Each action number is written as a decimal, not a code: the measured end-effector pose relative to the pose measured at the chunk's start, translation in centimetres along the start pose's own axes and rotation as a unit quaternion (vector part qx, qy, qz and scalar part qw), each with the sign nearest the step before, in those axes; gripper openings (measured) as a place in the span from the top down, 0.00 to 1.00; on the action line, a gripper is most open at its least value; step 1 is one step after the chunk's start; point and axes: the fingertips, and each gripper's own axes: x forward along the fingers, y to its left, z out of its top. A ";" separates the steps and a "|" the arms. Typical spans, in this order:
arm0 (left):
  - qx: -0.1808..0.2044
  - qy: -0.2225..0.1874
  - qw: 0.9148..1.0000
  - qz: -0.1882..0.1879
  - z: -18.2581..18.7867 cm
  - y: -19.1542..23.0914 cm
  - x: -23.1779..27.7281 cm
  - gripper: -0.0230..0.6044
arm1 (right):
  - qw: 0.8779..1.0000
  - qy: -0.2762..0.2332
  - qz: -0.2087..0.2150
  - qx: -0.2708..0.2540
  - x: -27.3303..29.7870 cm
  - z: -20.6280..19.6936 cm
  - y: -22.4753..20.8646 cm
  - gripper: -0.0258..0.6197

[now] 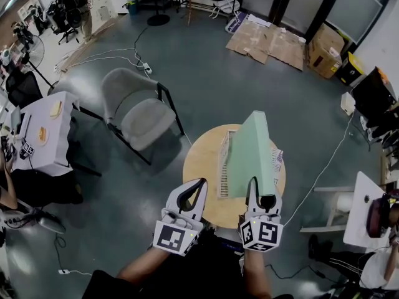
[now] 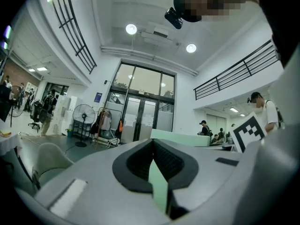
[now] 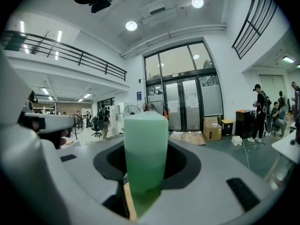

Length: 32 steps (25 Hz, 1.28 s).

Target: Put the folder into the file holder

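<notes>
Looking steeply down from the head view, a grey padded chair with black legs (image 1: 138,113) stands on the grey floor in the left half of the frame.

Lower and left of centre is the left gripper (image 1: 199,184), white with black jaws. Its fingers are closed together at the tips and hold nothing. In the left gripper view a thin pale green sliver shows in the seam between the jaws, and I cannot tell what it is.

At the centre sits a round light wooden table (image 1: 201,154). On it lies a white wire-mesh file holder (image 1: 223,167), with mesh showing on both sides of the folder.

A pale green folder (image 1: 252,151) rises above the middle of the holder, tilted with its narrow end towards the top of the frame. Whether its lower edge is inside the holder cannot be made out.

Right of centre at the bottom, the right gripper (image 1: 260,192) clamps its fingers on the near end of the folder. In the right gripper view the folder stands between the jaws.

Flattened brown cardboard (image 1: 265,42) lies on the floor at the upper right.
</notes>
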 end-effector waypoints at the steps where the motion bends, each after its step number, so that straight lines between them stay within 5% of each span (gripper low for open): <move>1: -0.002 -0.002 1.000 0.001 0.0 0.0 0.1 0.96 | 1.000 0.001 -0.001 -0.002 0.2 -0.1 0.0 0.73; 32: -0.002 0.000 1.000 0.011 -0.7 0.6 1.1 0.96 | 1.000 0.006 0.003 0.000 2.0 -3.6 -0.5 0.73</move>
